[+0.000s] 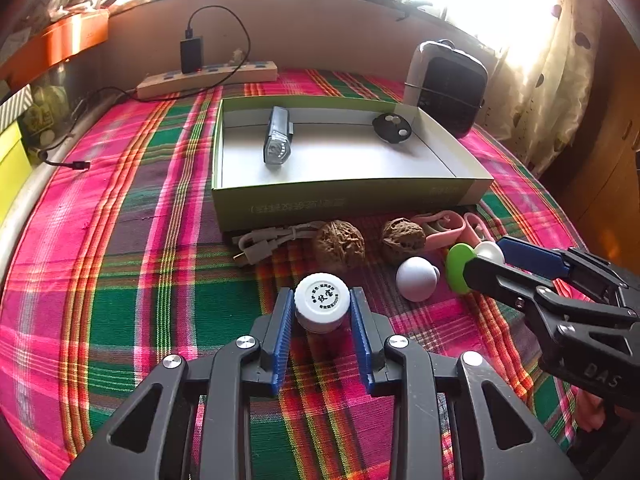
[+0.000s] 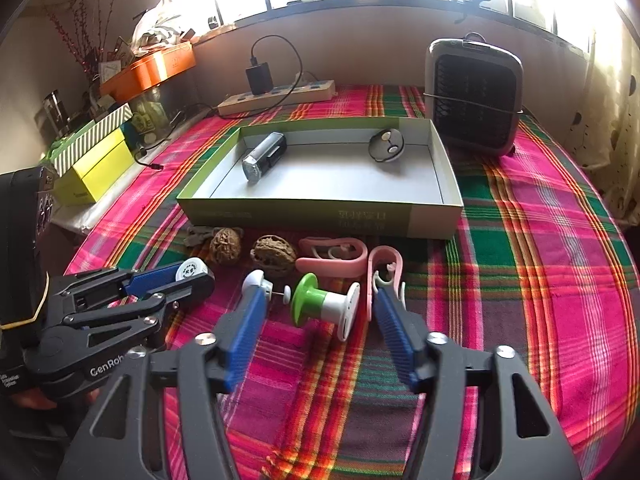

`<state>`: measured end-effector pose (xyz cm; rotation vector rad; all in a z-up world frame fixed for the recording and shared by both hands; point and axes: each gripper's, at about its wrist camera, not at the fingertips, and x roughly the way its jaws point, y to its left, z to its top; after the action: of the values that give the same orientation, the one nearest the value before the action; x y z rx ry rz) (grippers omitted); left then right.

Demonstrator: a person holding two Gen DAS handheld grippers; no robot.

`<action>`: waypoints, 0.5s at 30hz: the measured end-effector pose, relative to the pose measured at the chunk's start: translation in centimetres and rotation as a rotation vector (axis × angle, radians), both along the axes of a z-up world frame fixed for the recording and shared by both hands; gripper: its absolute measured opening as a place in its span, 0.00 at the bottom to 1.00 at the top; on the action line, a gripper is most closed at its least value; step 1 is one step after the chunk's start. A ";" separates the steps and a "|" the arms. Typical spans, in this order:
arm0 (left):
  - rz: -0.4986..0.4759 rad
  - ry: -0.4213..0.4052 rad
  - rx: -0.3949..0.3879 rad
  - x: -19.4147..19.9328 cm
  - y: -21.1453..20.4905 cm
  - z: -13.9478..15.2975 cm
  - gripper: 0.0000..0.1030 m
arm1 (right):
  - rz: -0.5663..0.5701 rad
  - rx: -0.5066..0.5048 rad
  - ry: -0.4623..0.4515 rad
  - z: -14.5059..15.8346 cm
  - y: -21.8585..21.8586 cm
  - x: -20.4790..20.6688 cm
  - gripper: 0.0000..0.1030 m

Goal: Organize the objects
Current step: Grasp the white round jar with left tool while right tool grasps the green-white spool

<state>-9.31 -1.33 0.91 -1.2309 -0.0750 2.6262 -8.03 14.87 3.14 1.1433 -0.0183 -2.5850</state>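
Observation:
My left gripper (image 1: 322,312) stands around a small white-capped bottle (image 1: 322,300) on the plaid cloth; its blue pads sit beside the cap with small gaps. It also shows in the right wrist view (image 2: 191,276). My right gripper (image 2: 320,304) is open around a green and white spool (image 2: 324,306), not touching it. A white knob (image 1: 416,278) lies beside it. Two walnuts (image 1: 339,245) (image 1: 402,236), pink clips (image 2: 334,254) and a grey cable (image 1: 266,240) lie before an open green box (image 1: 344,200) that holds a bike light (image 1: 277,142) and a black disc (image 1: 392,127).
A small heater (image 2: 474,94) stands at the back right. A power strip with a charger (image 2: 276,96) lies along the back wall. Yellow and striped boxes (image 2: 94,164) and an orange box (image 2: 150,68) stand at the left.

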 end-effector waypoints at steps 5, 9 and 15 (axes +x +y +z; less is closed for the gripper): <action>-0.001 0.000 0.001 0.0 0.0 0.0 0.26 | 0.003 0.006 -0.016 -0.5 -0.5 -0.5 0.47; 0.000 0.000 0.000 0.0 0.0 0.0 0.26 | -0.003 0.008 -0.022 -0.7 -0.5 -0.8 0.43; 0.000 0.000 -0.001 0.0 0.0 -0.1 0.26 | -0.007 0.016 -0.040 -1.3 -0.5 -1.2 0.40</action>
<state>-9.35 -1.28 0.85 -1.2306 -0.0742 2.6265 -9.22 14.41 1.86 1.2026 -0.0107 -2.5724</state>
